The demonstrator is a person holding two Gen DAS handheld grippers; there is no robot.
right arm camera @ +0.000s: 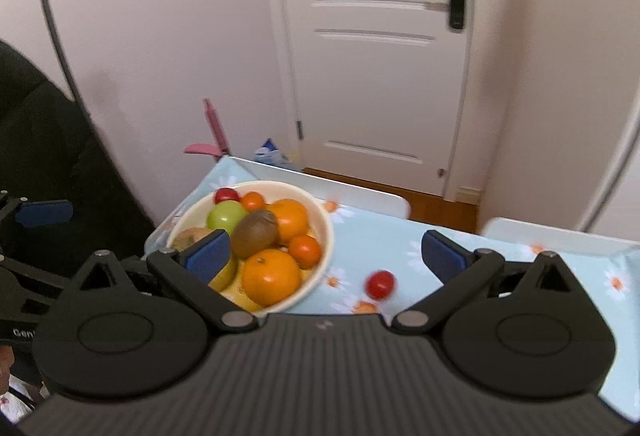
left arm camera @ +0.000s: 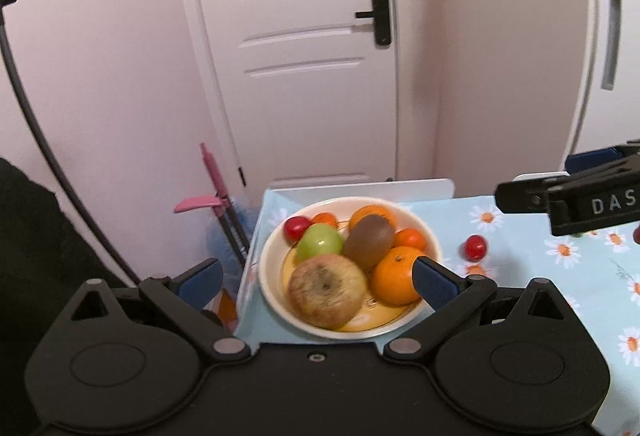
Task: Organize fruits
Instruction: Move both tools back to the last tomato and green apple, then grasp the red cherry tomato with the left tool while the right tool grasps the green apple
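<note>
The bowl (left arm camera: 434, 236) is nearly full: apples, oranges, a kiwi (left arm camera: 369, 241) and one small red fruit are already in it. One more red fruit (right arm camera: 380, 285) is left on the table (right arm camera: 400, 236), just beside the bowl at its 3 o'clock. Both grippers are spread wide and hold nothing. The left gripper (left arm camera: 318, 278) hangs over the bowl. The right gripper (right arm camera: 326, 258) hangs between bowl and stray fruit. Only the left view shows the brown apple (left arm camera: 327, 290) whole; the right view hides most of it.

The bowl (left arm camera: 430, 236) sits on the counter (left arm camera: 540, 276) near its left edge, holding the kiwi (left arm camera: 368, 240) atop the other fruit. To the bowl's right, a cherry tomato (left arm camera: 475, 247) lies on the counter. Behind the bowl stands the door (left arm camera: 304, 48).
</note>
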